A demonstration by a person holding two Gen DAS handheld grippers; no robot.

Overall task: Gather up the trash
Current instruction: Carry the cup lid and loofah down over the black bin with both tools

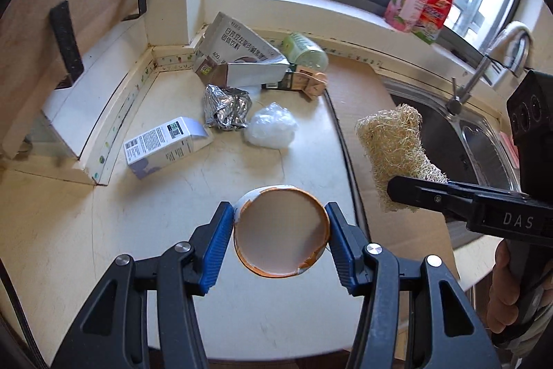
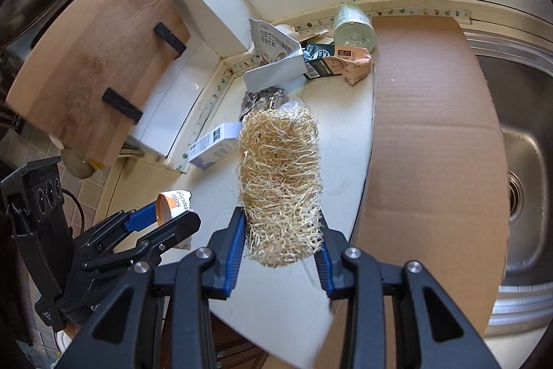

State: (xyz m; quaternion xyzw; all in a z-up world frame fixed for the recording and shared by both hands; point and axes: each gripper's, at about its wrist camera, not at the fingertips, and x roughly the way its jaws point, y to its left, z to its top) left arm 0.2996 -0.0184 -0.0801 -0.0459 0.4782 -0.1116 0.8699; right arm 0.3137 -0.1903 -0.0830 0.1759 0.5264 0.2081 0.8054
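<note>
My left gripper (image 1: 279, 236) is shut on a white paper cup with an orange rim (image 1: 280, 232), its mouth facing the camera, held above the counter. The same cup (image 2: 174, 201) shows at the lower left of the right wrist view, in the left gripper (image 2: 166, 217). My right gripper (image 2: 281, 239) is shut on a straw-coloured loofah scrubber (image 2: 280, 182), lifted off the counter; that loofah (image 1: 394, 147) hangs at the right in the left wrist view. On the counter lie crumpled foil (image 1: 226, 108), a clear plastic wad (image 1: 271, 125) and a small white carton (image 1: 162, 144).
A big grey box (image 1: 242, 54), a green bottle (image 1: 306, 51) and small cartons (image 1: 304, 82) sit in the back corner. Brown cardboard (image 2: 428, 134) covers the counter beside the steel sink (image 2: 518, 182). A wooden board (image 2: 93, 57) leans at the left. Soap bottles (image 1: 420, 0) stand on the sill.
</note>
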